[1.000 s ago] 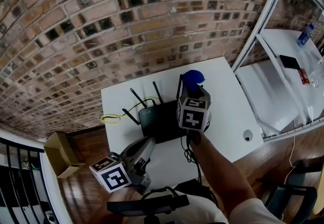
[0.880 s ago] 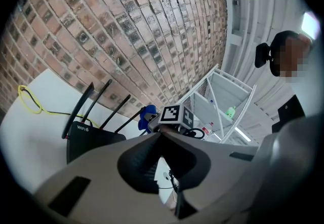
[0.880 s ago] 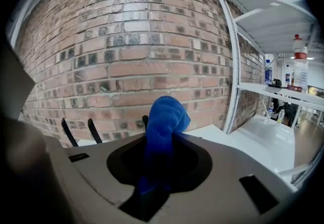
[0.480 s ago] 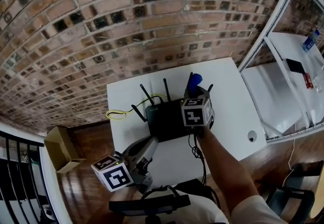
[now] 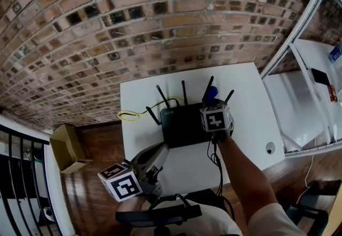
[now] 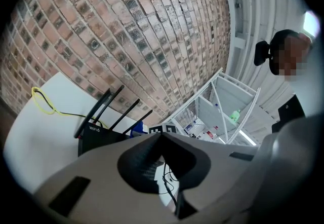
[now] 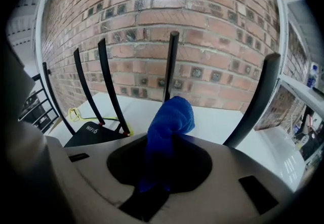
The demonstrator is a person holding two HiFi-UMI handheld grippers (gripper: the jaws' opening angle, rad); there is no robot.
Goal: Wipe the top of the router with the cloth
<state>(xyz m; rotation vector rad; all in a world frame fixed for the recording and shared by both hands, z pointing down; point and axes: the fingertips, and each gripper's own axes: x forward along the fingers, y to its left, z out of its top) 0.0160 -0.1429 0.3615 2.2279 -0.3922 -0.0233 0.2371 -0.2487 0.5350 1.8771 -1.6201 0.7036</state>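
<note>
Two hand-held grippers are in view from the head camera. Nearest, low at the front edge of the bench [image 5: 251,107], is the left hand-held gripper [image 5: 162,148], with its marker cube [image 5: 124,185] toward the person. In its own view the jaws meet at their tips with nothing between them, and it points toward the router without touching it.

Further in, the right hand-held gripper [image 5: 212,103] hangs over the rear right part of the router [image 5: 184,127], at the end of a bare forearm [image 5: 240,176]. Its jaws are clamped on a blue cloth [image 7: 169,119], which sticks out past the jaw tips in a rounded bunch. From above, the cloth shows at the router's back edge, between the two right-hand antennas. I cannot tell whether it touches the router's top. A black cable [image 5: 218,163] trails over the bench below this gripper.

The router is a flat black box lying near the middle of the white bench. Four thin black antennas [image 5: 183,92] rise along its back edge. A yellow cable [image 5: 130,116] loops on the bench to the left of it.

Beyond the bench stands a brick wall [image 5: 160,16]. Left of the bench, an open cardboard box [image 5: 67,148] sits on the wooden floor [image 5: 101,149]. On the right is a white shelf frame [image 5: 304,80].
</note>
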